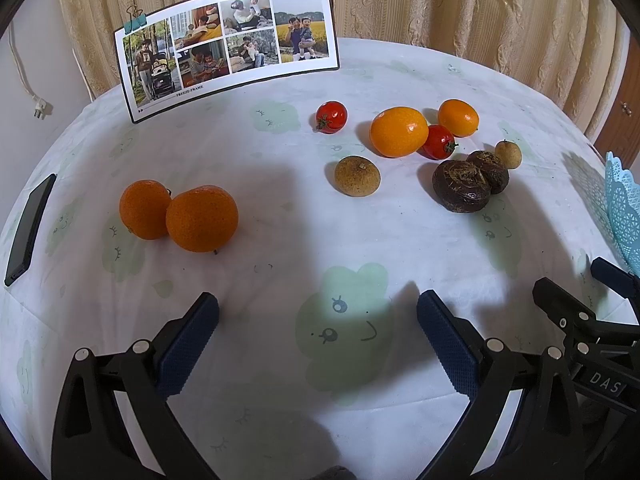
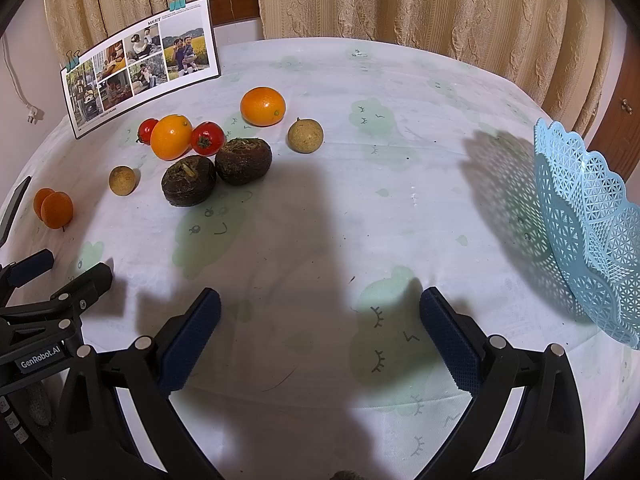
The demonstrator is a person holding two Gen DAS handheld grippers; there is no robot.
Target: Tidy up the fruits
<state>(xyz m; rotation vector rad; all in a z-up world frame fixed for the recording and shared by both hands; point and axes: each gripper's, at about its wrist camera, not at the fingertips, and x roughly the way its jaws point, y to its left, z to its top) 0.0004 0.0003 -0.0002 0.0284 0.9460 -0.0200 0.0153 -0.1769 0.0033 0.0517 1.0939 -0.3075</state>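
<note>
Hovering over the tabletop, both sets of tongs are standing wide with nothing between them: left tongs, right tongs. No fruit is sitting in the blue lace basket as far as its visible side shows; the step in hand is looking like the opening approach.

Fruit relative to the basket, right-wrist view: two dark corms well to its left, two tomatoes, two smooth oranges and two tan round fruits around them, a pair of mandarins farthest off.

Next move is probably calling for reaching to one fruit, closing gently, then carrying it rightward.

Writing: photo card reading "MEET" and "FREEZE-FRAME"; the left tool bearing "GenRobot.AI".
</note>
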